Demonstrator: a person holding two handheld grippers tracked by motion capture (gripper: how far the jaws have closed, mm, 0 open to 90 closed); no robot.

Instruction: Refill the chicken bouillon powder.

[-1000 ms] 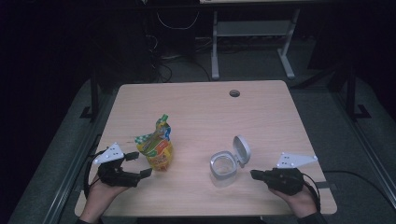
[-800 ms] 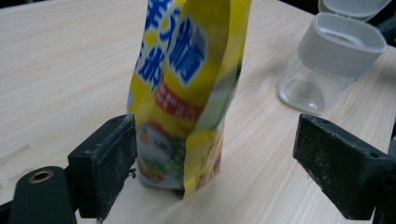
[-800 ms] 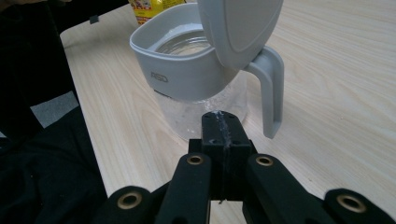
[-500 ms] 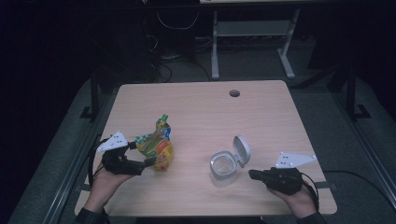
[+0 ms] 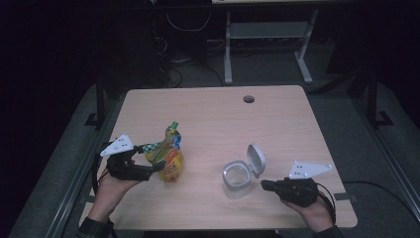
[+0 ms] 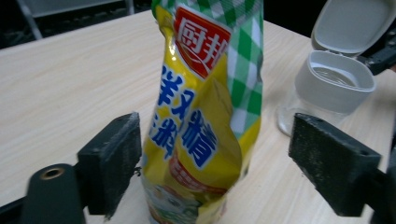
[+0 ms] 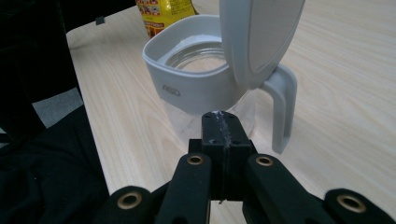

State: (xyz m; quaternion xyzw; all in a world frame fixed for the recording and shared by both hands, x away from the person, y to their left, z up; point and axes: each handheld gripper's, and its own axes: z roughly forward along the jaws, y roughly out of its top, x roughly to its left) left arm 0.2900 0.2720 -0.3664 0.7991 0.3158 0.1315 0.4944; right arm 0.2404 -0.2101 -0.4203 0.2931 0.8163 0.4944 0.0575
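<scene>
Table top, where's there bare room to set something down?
The far half of the table, from the yellow pouch and open jar back to the cable hole, is bare. So is the strip between pouch and jar. Near corners are crowded by both grippers.

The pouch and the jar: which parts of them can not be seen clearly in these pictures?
- Pouch: its top and bottom are cut off by the edges of the left gripper view; in the high view its print is too small to read.
- Jar: in the right gripper view the shut right gripper hides its lower glass, and the raised lid hides its far rim.
</scene>
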